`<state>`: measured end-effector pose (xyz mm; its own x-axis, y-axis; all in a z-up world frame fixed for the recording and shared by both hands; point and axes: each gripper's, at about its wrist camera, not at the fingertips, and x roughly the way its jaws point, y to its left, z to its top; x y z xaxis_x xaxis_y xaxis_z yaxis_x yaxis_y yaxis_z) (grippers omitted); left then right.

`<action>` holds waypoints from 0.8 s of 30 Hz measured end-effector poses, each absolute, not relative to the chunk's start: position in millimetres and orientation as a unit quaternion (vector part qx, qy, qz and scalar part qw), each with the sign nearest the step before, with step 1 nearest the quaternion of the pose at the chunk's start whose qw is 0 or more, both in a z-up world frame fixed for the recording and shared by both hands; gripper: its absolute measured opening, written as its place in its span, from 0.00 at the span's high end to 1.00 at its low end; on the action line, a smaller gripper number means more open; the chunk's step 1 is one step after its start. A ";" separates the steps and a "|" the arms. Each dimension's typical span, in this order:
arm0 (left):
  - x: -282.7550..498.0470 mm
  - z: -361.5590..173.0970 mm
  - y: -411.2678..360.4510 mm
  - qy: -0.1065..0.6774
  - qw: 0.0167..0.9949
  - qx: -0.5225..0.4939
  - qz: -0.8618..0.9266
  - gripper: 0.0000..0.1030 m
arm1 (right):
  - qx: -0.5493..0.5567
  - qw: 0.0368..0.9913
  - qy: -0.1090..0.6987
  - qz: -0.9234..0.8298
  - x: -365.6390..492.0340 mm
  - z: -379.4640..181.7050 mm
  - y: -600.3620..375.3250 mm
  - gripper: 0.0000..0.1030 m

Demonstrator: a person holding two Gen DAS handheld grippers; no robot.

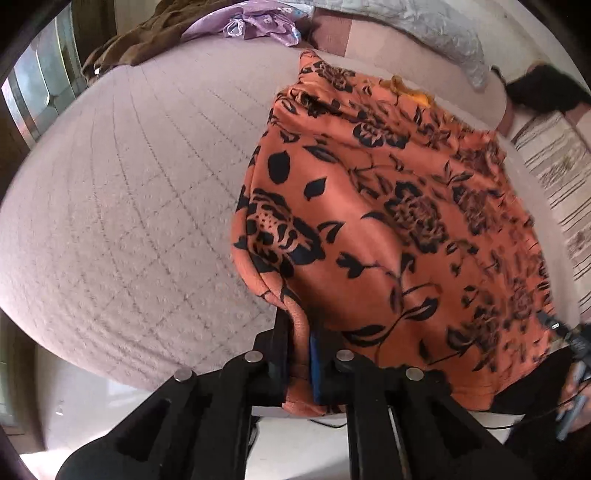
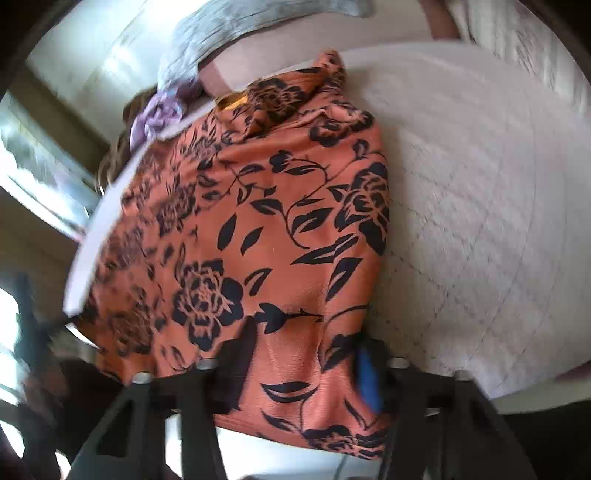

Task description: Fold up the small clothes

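An orange garment (image 1: pixel 388 221) with black flowers and leaves lies spread on a pale quilted bed (image 1: pixel 129 221). My left gripper (image 1: pixel 303 354) is at the garment's near left corner, and it is shut on a fold of the hem pinched between its black fingers. In the right wrist view the same garment (image 2: pixel 258 221) fills the middle. My right gripper (image 2: pixel 303 369) is shut on its near edge. The cloth bunches between the black finger (image 2: pixel 240 362) and the blue-padded finger (image 2: pixel 367 380). The hem hangs over the bed's near edge in both views.
At the head of the bed (image 2: pixel 480 184) lie a purple cloth (image 1: pixel 251 22), a brown cloth (image 1: pixel 147 40) and a grey quilted cover (image 1: pixel 424 26). A black item (image 1: pixel 546 92) lies at the far right. A striped rug (image 1: pixel 561 177) lies beside the bed.
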<state>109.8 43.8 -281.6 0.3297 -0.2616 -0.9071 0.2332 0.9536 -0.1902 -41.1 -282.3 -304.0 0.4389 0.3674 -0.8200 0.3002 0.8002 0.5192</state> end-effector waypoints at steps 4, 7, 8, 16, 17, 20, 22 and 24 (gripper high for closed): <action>113.8 -261.0 50.6 0.535 0.827 -0.033 -0.170 0.92 | 0.334 0.787 0.517 0.031 -38.0 -297.7 -289.3 0.91; 120.5 -236.6 54.0 0.508 0.844 -0.027 -0.172 0.92 | 0.365 0.795 0.483 0.050 -31.7 -280.4 -302.7 0.91; 124.2 -227.7 55.1 0.501 0.847 -0.028 -0.175 0.92 | 0.372 0.796 0.474 0.054 -28.8 -275.1 -306.9 0.91; 129.9 -183.2 46.4 0.438 0.887 0.061 -0.131 0.92 | 0.418 0.812 0.405 0.041 -5.6 -245.6 -351.0 0.91; 127.5 -184.1 43.3 0.437 0.888 0.070 -0.127 0.92 | 0.417 0.811 0.409 0.037 -2.3 -247.3 -350.7 0.91; 121.9 -187.4 36.9 0.435 0.888 0.087 -0.122 0.92 | 0.422 0.801 0.423 0.035 -4.7 -259.4 -347.1 0.91; 116.9 -187.7 33.8 0.430 0.889 0.093 -0.126 0.92 | 0.424 0.796 0.430 0.038 -10.3 -264.5 -346.2 0.91; 113.5 -186.4 31.9 0.422 0.892 0.103 -0.123 0.92 | 0.420 0.796 0.435 0.038 -14.7 -264.2 -343.6 0.91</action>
<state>113.5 31.9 -186.4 0.6133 -0.1323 -0.7787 0.3058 0.9487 0.0797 -14.7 -343.6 -264.2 0.6193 0.4256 -0.6598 0.3046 0.6444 0.7015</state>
